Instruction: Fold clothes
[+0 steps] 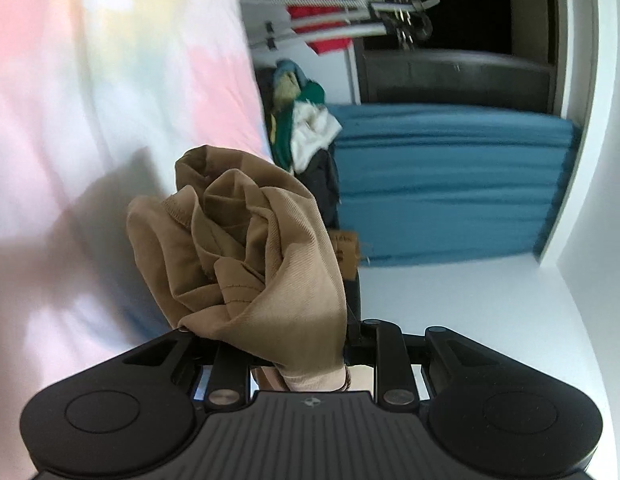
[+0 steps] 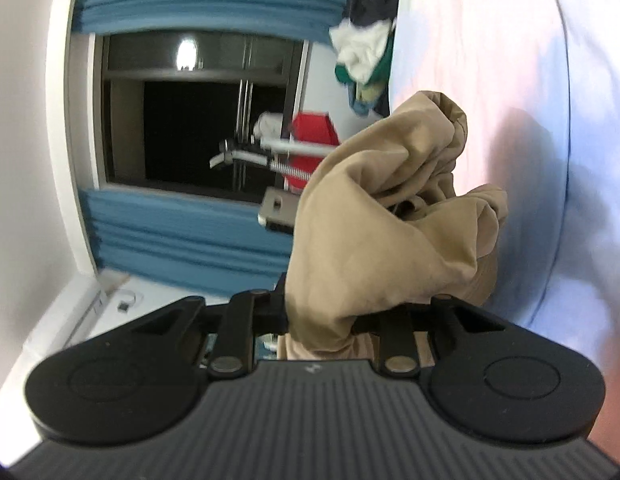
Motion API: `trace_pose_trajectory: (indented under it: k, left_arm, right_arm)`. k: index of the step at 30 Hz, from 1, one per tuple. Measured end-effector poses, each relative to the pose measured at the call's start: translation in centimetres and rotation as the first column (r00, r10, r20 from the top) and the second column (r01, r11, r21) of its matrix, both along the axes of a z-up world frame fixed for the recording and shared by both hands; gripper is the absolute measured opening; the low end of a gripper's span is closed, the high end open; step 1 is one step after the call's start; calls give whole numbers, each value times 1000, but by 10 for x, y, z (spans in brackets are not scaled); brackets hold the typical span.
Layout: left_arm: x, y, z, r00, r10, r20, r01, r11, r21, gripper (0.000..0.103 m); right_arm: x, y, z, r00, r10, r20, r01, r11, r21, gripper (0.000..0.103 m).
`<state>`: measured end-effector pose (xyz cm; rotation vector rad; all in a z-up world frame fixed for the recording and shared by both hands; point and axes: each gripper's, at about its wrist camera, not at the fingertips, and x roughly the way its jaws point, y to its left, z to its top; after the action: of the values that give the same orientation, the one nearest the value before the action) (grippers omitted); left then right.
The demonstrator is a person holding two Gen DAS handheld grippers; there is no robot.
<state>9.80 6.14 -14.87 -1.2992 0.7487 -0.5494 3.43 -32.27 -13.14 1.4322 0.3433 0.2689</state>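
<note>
A tan garment (image 1: 245, 248) is bunched up and draped over my left gripper (image 1: 297, 344), which is shut on it; the cloth hides the fingertips. The same tan garment (image 2: 382, 224) hangs bunched over my right gripper (image 2: 338, 320), also shut on it, fingertips hidden. Both grippers hold the garment in the air beside a pastel tie-dye sheet (image 1: 109, 80), which also shows in the right wrist view (image 2: 510, 80).
A pile of other clothes (image 1: 305, 120) in green, white and dark colours lies at the sheet's edge, also in the right wrist view (image 2: 366, 60). Blue curtains (image 1: 450, 184), a dark window (image 2: 189, 132), a rack with a red garment (image 1: 322, 12) and white walls stand behind.
</note>
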Motion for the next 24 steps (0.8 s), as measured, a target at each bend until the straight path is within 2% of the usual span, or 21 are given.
trace_pose_trajectory:
  k: [5, 9, 11, 13, 14, 16, 18, 20, 22, 24]
  left_arm:
    - [55, -88, 29, 996, -84, -34, 85, 996, 5, 26]
    - [117, -184, 47, 984, -175, -35, 177, 980, 89, 26]
    - [147, -231, 49, 977, -211, -40, 214, 973, 84, 26]
    - [169, -271, 51, 973, -232, -18, 233, 966, 110, 26]
    - [177, -289, 51, 971, -241, 0, 239, 961, 138, 26]
    - [189, -321, 49, 964, -262, 44, 247, 944, 219, 26]
    - [194, -346, 39, 950, -303, 75, 261, 903, 341, 26]
    - [188, -357, 18, 946, -321, 48, 274, 868, 413, 26]
    - [189, -361, -8, 944, -330, -3, 299, 850, 434, 26]
    - [177, -353, -36, 932, -358, -56, 343, 820, 458, 26]
  right_arm:
    - [20, -68, 39, 994, -91, -55, 90, 995, -31, 29]
    - [56, -141, 65, 981, -178, -82, 169, 980, -110, 29]
    - [77, -182, 71, 971, -224, -86, 212, 969, -128, 29]
    - [95, -218, 72, 963, -255, -83, 243, 961, -134, 29]
    - [103, -234, 70, 959, -270, -83, 257, 956, -142, 29]
    - [107, -242, 46, 953, -280, -113, 260, 952, -161, 29]
    - [110, -250, 23, 946, -290, -143, 263, 948, -180, 29]
    - [114, -259, -1, 938, -300, -172, 265, 943, -199, 28]
    - [117, -267, -25, 929, -311, -201, 267, 939, -218, 29]
    - [121, -275, -48, 919, -322, -229, 268, 934, -238, 29]
